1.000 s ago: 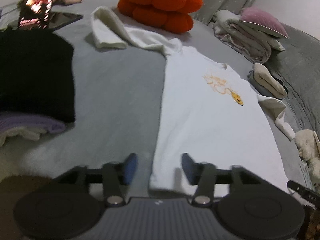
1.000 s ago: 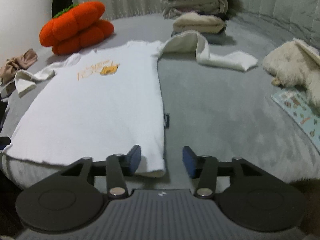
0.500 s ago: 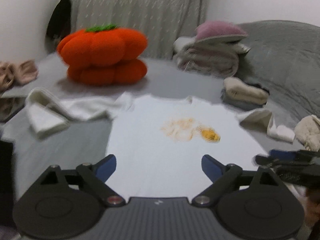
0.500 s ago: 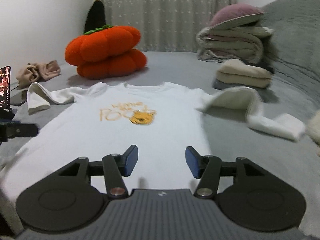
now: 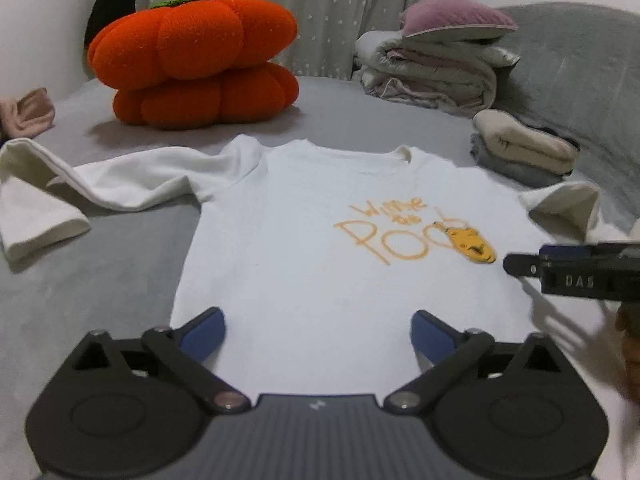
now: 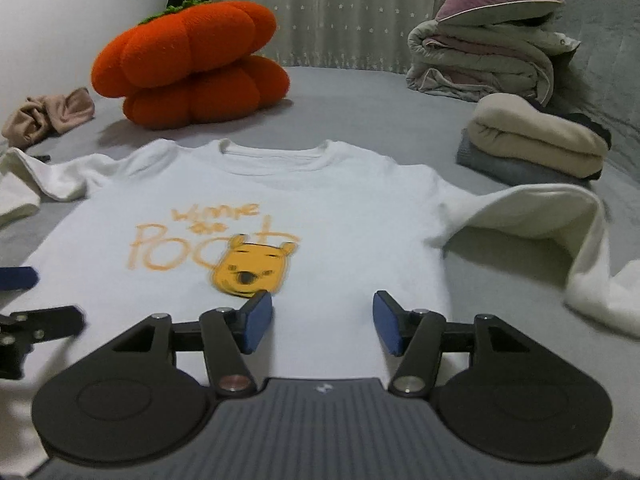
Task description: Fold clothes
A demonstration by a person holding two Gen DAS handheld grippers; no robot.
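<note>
A white long-sleeved shirt (image 5: 304, 248) with an orange bear print lies flat, front up, on the grey bed (image 5: 100, 272), collar far from me. My left gripper (image 5: 316, 328) hovers over the shirt's lower left part, its jaws opening wide with nothing between them. My right gripper (image 6: 322, 316) hangs over the shirt (image 6: 352, 216) just right of the bear print, jaws also opening and empty. The left sleeve (image 5: 120, 184) trails left with its cuff doubled over. The right sleeve (image 6: 552, 220) arches up and drops off to the right. One of the right gripper's fingers (image 5: 568, 276) shows at the left view's right edge.
An orange pumpkin cushion (image 5: 196, 60) sits beyond the collar. A stack of folded bedding topped by a pink pillow (image 5: 432, 68) stands at the back right, with folded beige and grey clothes (image 5: 524, 148) in front of it. A crumpled pinkish cloth (image 6: 48, 116) lies far left.
Both grippers left the shirt's bottom corners and swung inward over its body, now facing the collar. The left jaws spread much wider; the right jaws widened a little.
</note>
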